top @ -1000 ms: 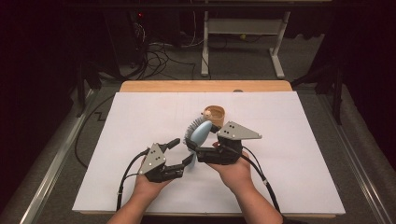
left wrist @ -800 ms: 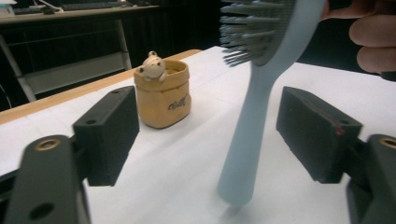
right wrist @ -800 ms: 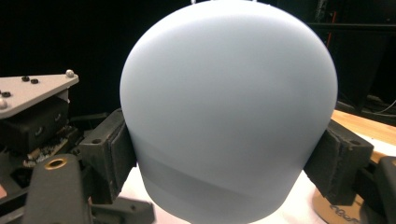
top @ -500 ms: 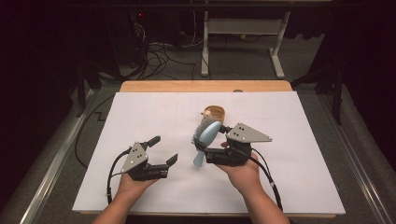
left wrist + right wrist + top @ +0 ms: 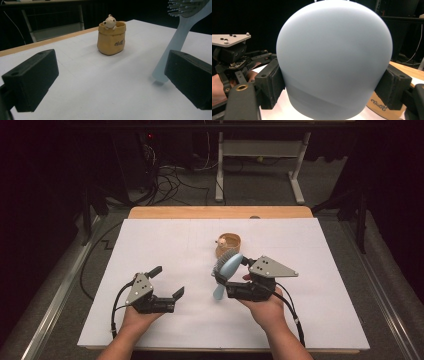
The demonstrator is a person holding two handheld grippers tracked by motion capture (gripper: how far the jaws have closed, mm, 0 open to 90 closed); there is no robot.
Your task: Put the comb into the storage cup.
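Note:
A light blue hairbrush [image 5: 228,268] stands nearly upright with its handle pointing down at the white table cover [image 5: 310,320]. My right gripper [image 5: 227,276] is shut on its head. In the right gripper view both pads press the sides of the brush's smooth back [image 5: 334,60]. My left gripper [image 5: 167,281] sits to the left, apart from the brush. Its jaws have just been opening and now stand open with nothing between them [image 5: 111,80]. The brush handle [image 5: 172,47] shows beyond its right pad [image 5: 190,77]. A tan pouch-shaped pot [image 5: 229,245] with a small bear figure stands behind the brush.
The tan pot [image 5: 111,40] is upright near the middle of the table. A wooden edge [image 5: 220,212] runs along the far side. Beyond the table are a desk frame [image 5: 260,170] and cables [image 5: 170,175] on the floor.
My left gripper has let go of the brush handle, opened wide and moved left toward the near edge. My right gripper has shifted a little to the right with the brush.

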